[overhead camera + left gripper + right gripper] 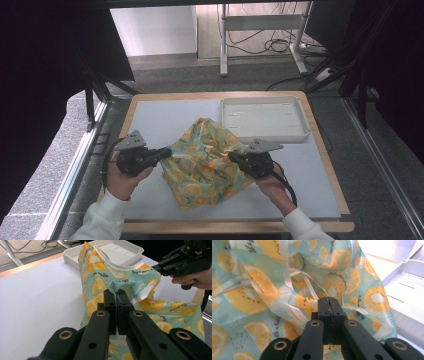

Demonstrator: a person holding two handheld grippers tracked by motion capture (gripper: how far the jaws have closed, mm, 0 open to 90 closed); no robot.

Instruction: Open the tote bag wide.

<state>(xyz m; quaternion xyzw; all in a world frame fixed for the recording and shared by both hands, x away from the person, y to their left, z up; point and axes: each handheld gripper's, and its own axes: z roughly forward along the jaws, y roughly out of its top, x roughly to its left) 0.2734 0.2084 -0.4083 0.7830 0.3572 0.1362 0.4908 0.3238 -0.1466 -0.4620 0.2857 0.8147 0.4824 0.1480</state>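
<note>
Holding the soft, light lemon cloth up off the tabletop, I have my left tool and right tool both pinched shut on its edges, since it flops and slides easily.

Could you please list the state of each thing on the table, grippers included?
Lemon-print cloth: crumpled, partly lifted off the table, pinched at two edges.
White tray: upright, nothing in it, beyond the cloth at the table's far right.
Left gripper: fingers shut on a cloth edge.
Right gripper: fingers shut on a fold of the cloth.
Table: grey mat lies flat on it.
</note>
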